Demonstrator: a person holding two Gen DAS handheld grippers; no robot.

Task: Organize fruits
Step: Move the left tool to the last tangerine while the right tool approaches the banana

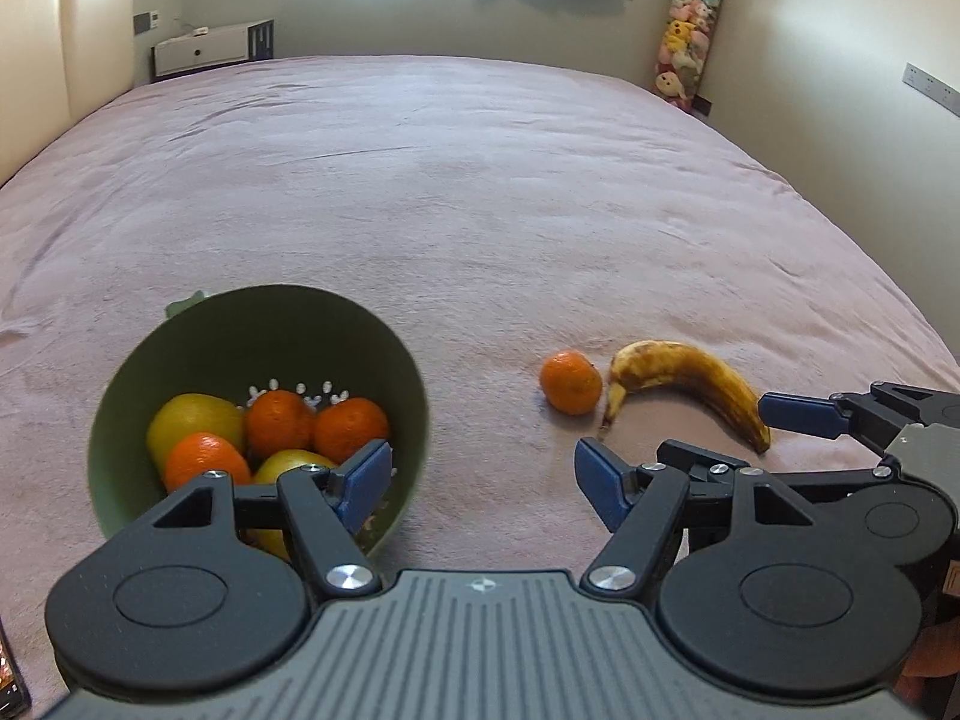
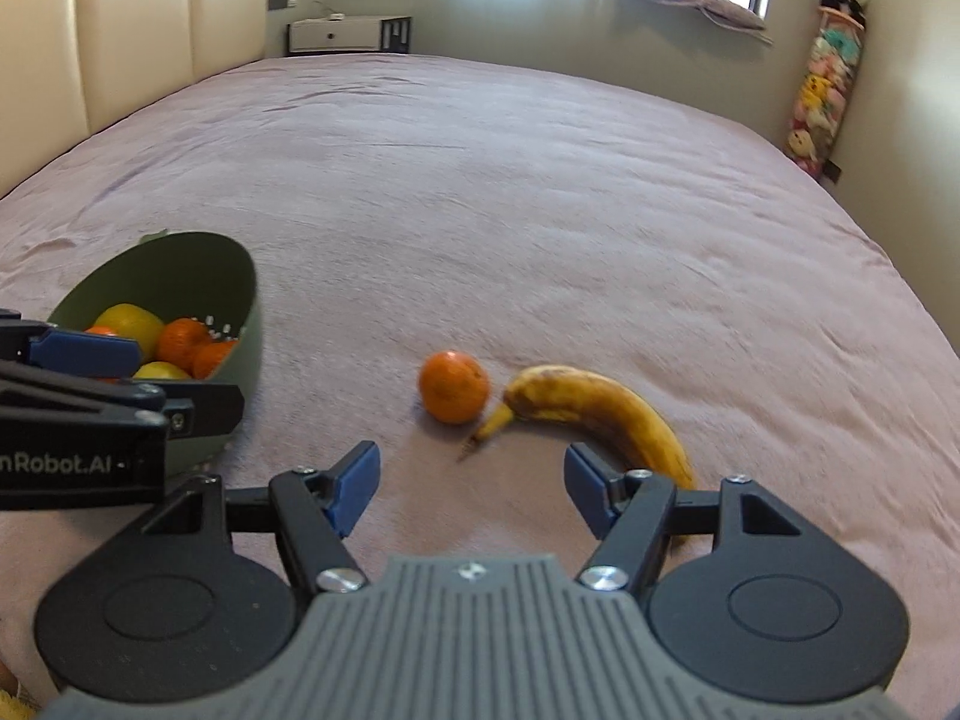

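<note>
Loose mandarin and banana on the pink bed, both claws released above them.

The mandarin point(image 2: 453, 387) lies just beside the stem of the spotted banana point(image 2: 600, 411), which curves off toward 4 o'clock. At 9 o'clock from them sits a green colander bowl point(image 1: 384, 348) holding mandarins and yellow fruit. The right claw point(image 2: 472, 489) hovers spread near the banana; the left claw point(image 1: 480, 489) gapes, empty, by the bowl's rim on the bed point(image 1: 480, 192).
</note>
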